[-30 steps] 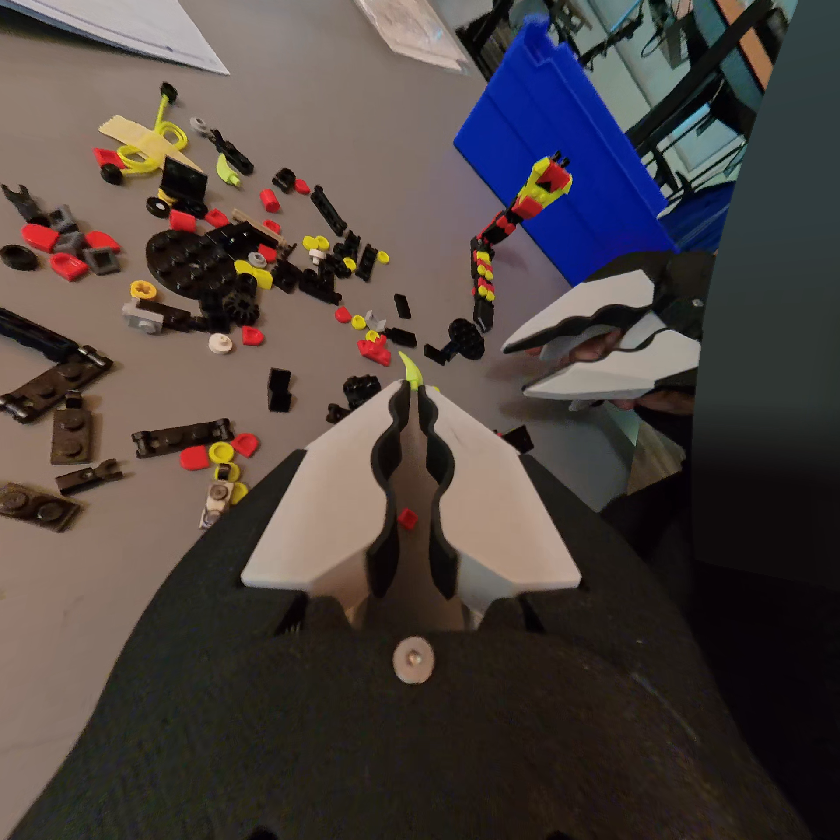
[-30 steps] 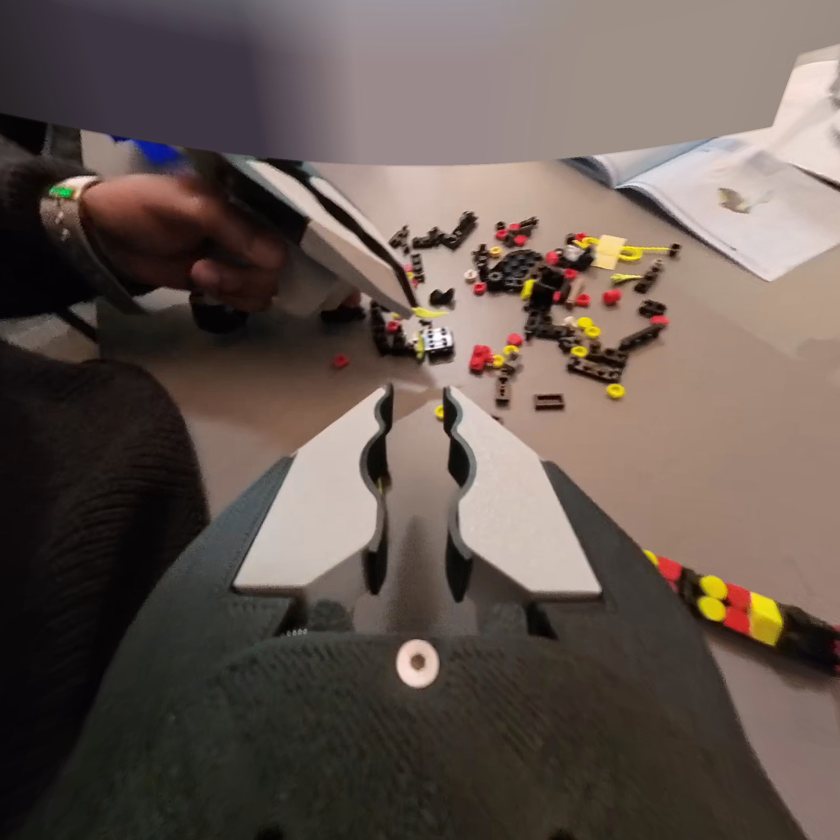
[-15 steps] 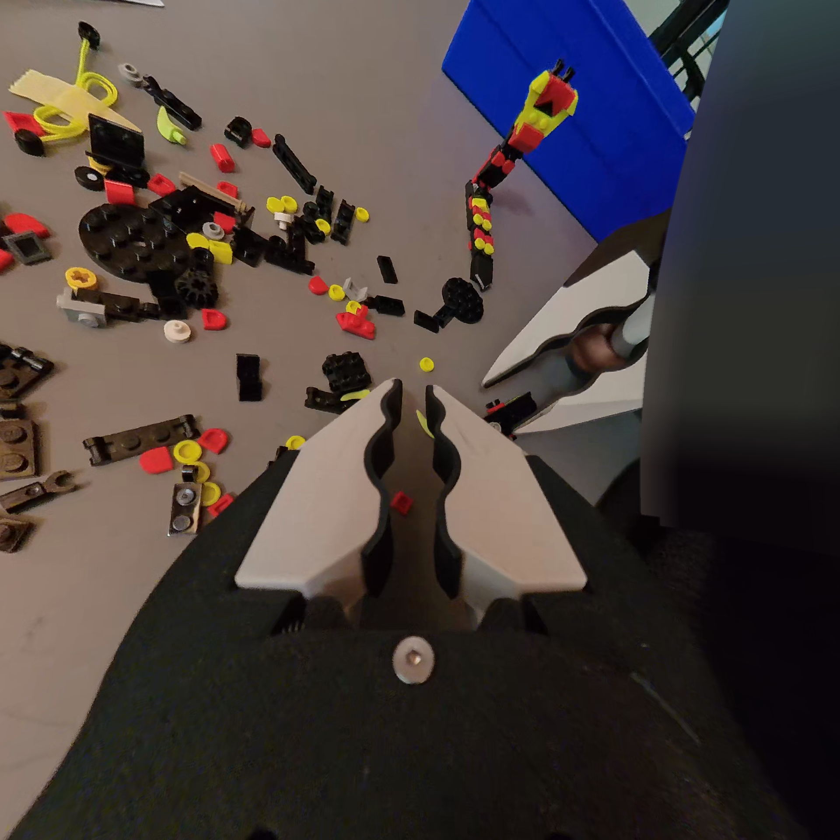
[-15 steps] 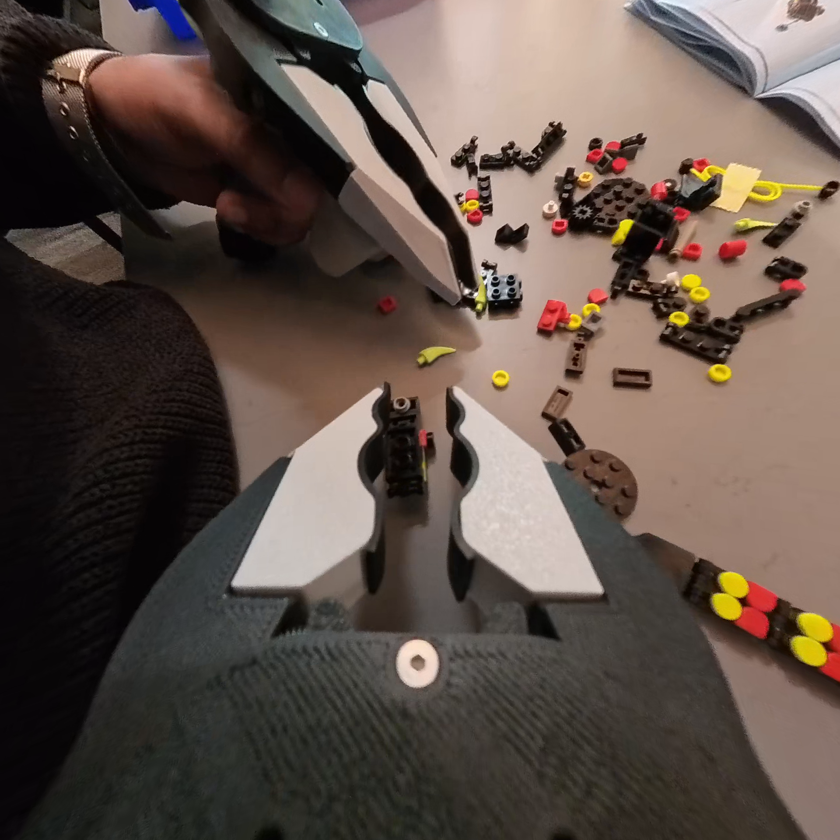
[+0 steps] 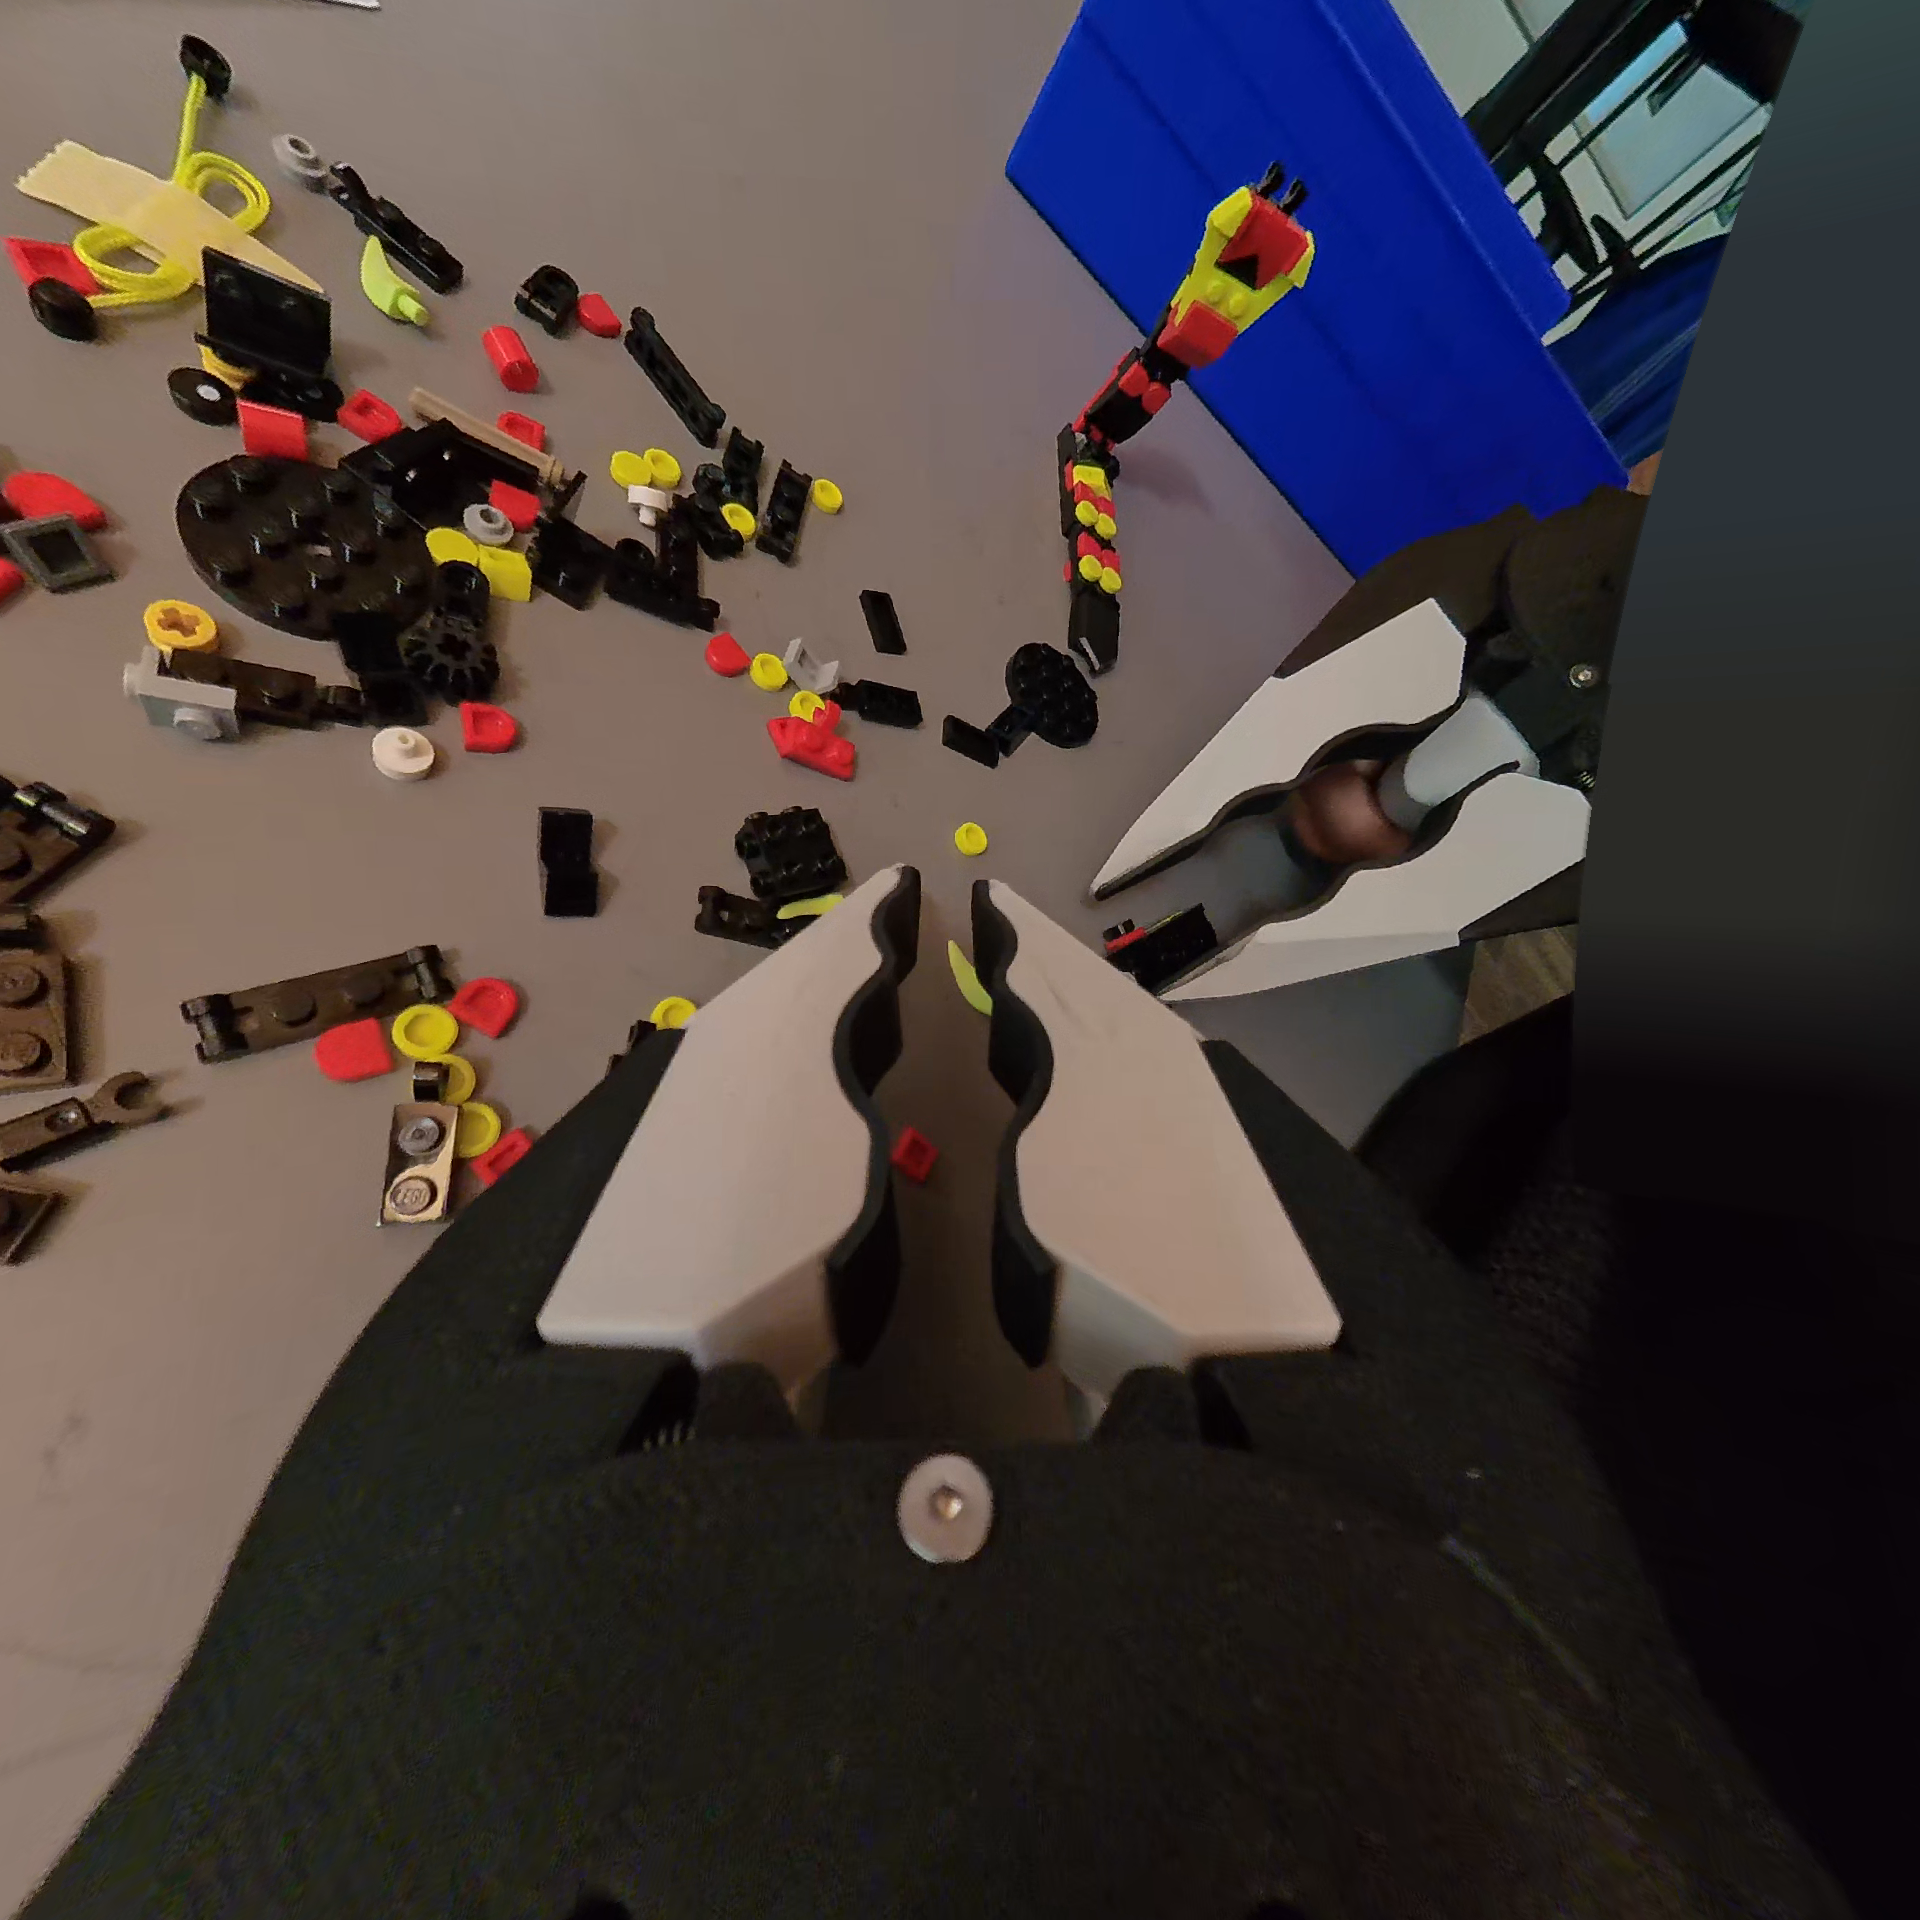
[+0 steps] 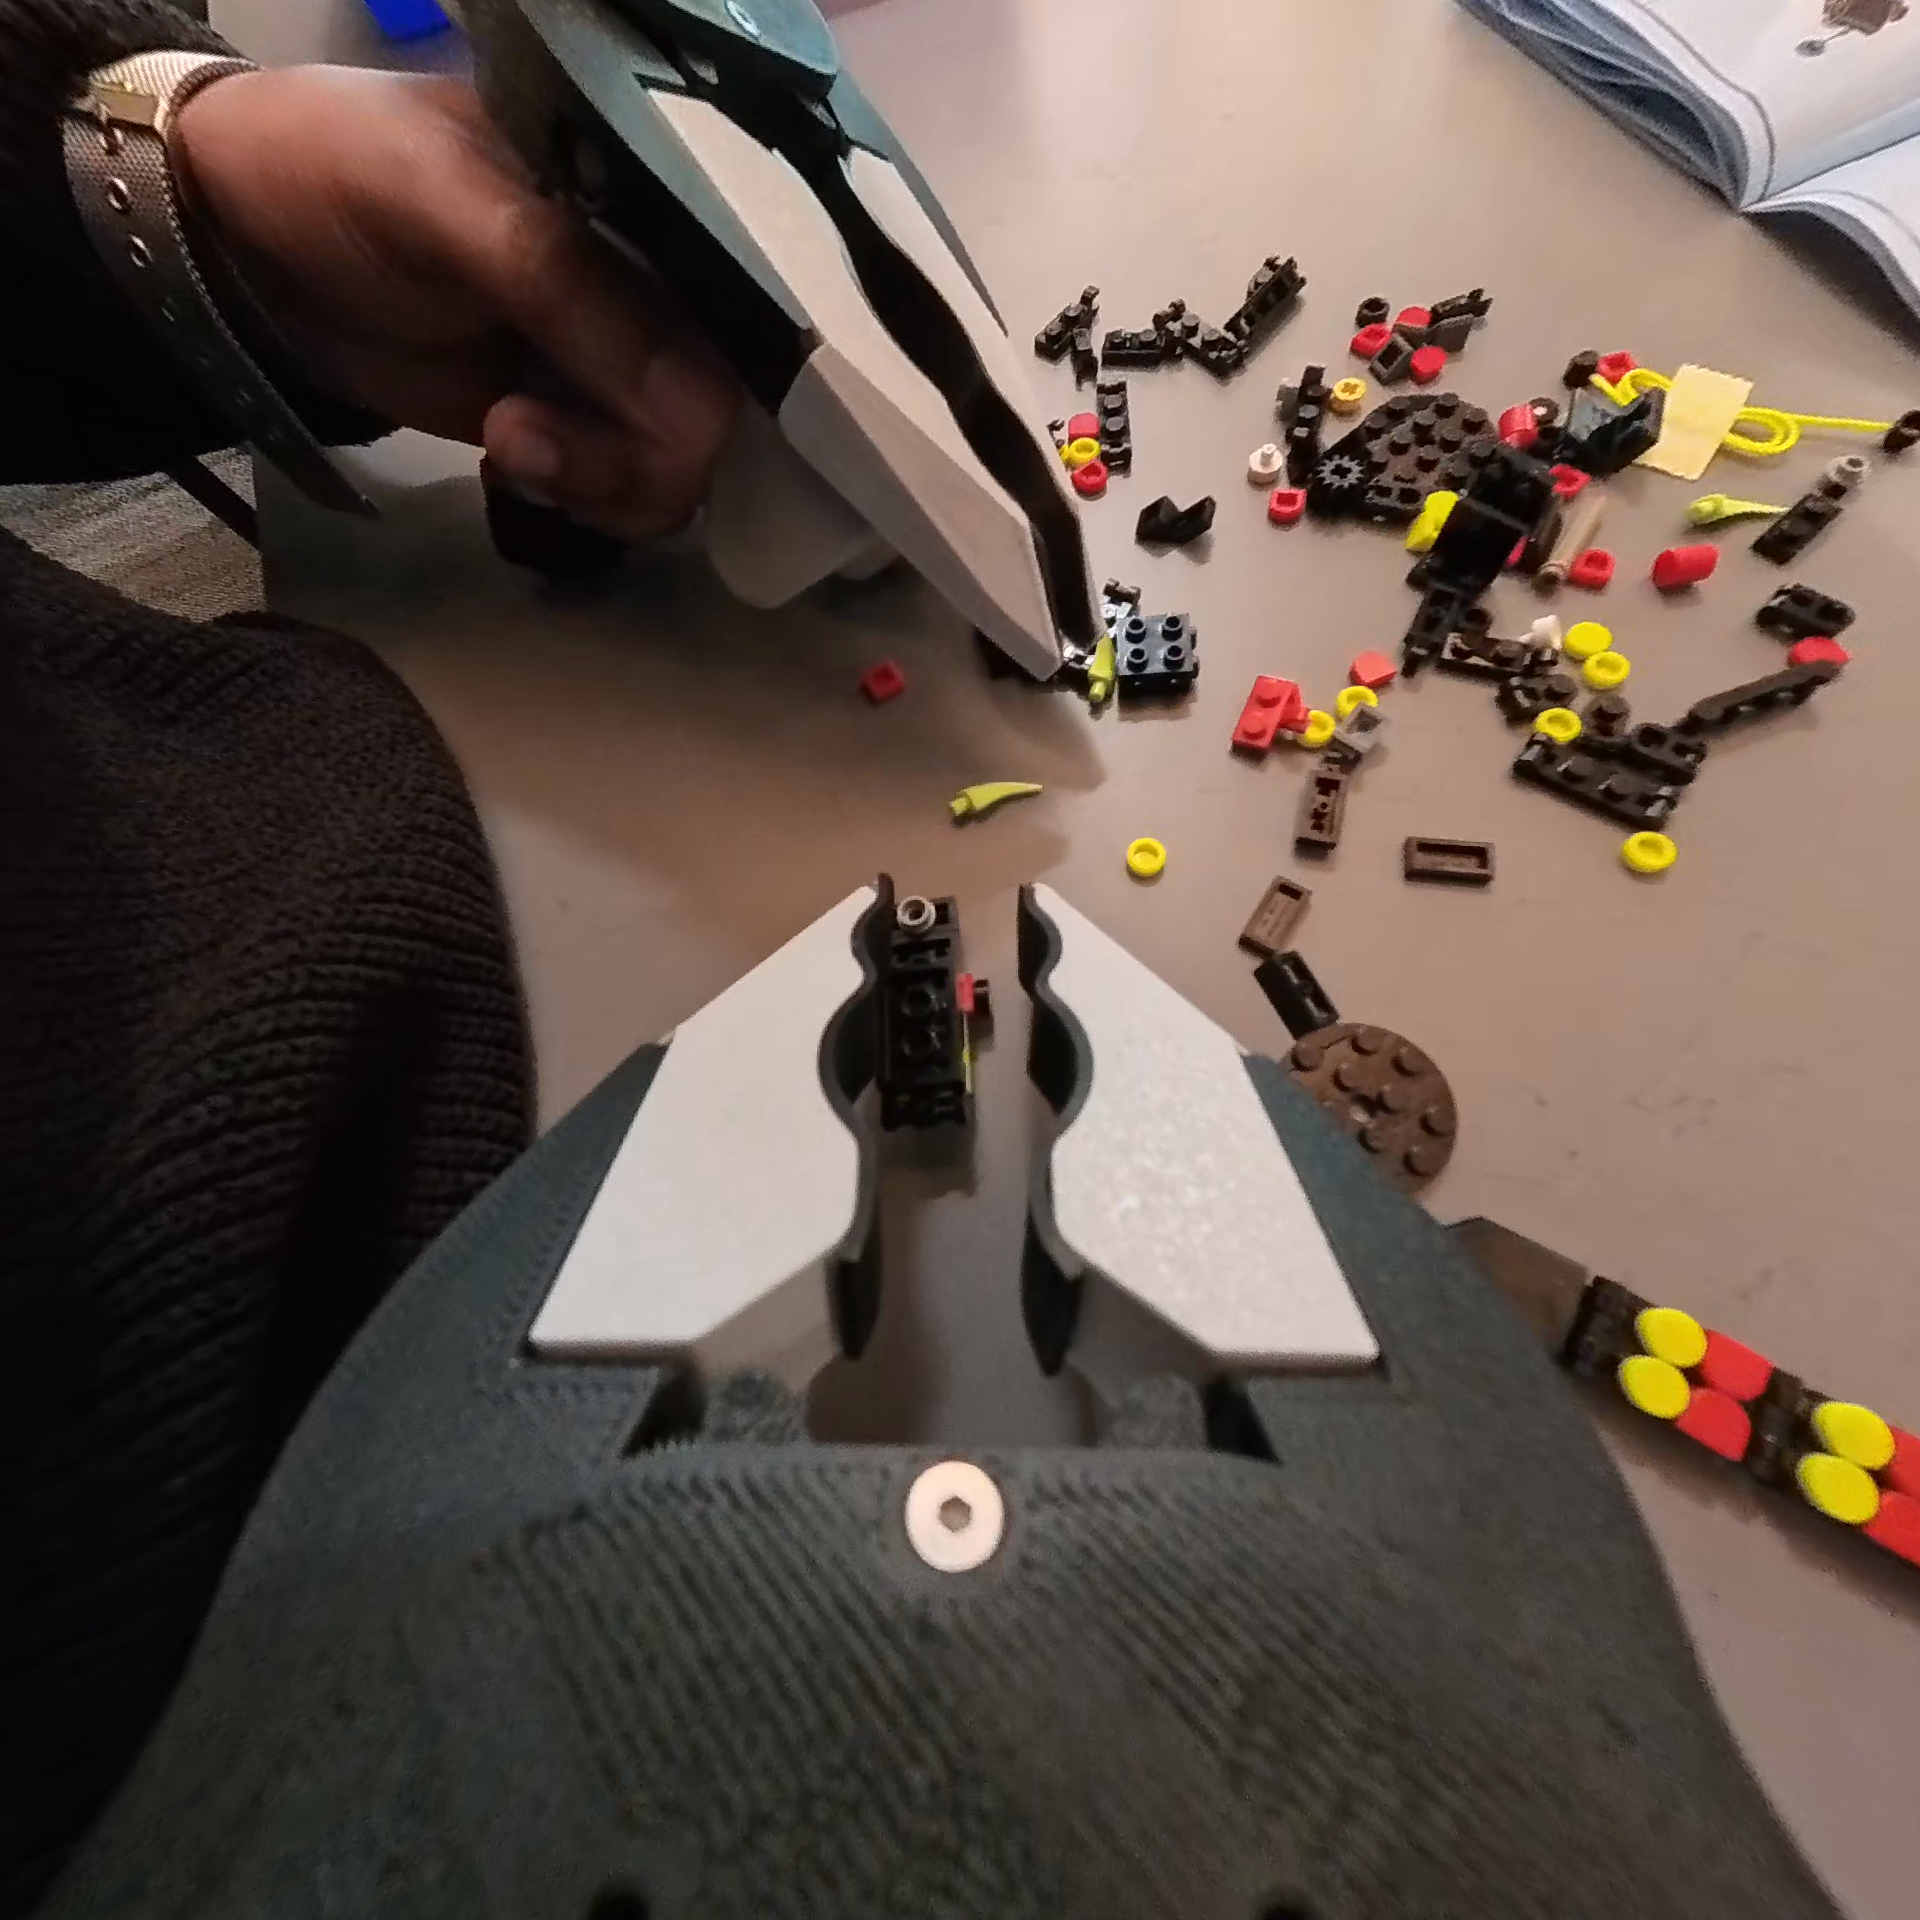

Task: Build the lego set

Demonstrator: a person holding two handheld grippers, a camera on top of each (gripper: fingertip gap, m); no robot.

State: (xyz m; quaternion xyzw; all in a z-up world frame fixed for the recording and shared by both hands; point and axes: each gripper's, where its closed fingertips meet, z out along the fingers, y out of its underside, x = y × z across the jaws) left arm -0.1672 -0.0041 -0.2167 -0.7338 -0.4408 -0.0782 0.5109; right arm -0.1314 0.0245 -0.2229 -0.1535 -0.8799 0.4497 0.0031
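My left gripper (image 5: 945, 888) stands slightly open and empty just above the grey table (image 5: 935, 156). A lime horn piece (image 5: 968, 977) lies on the table under its gap; it also shows in the right wrist view (image 6: 992, 800). A tiny red piece (image 5: 914, 1153) lies further back. My right gripper (image 6: 951, 896) is open, its fingers either side of a small black assembly (image 6: 920, 1013) that rests against its left finger. In the left wrist view the right gripper (image 5: 1127, 920) sits low on the right with that assembly (image 5: 1158, 940) at its tips.
A black, red and yellow chain build (image 5: 1091, 520) leans its head on a blue bin (image 5: 1351, 312). Loose pieces cover the table, including a round black plate (image 5: 301, 540) and a black 2x2 brick (image 6: 1158, 649). An open booklet (image 6: 1766, 114) lies far right. My hands' fingertips stand some 5 cm from each other.
My left gripper opened and let go of the lime horn, which now lies on the table. My right gripper came down around the small black assembly.
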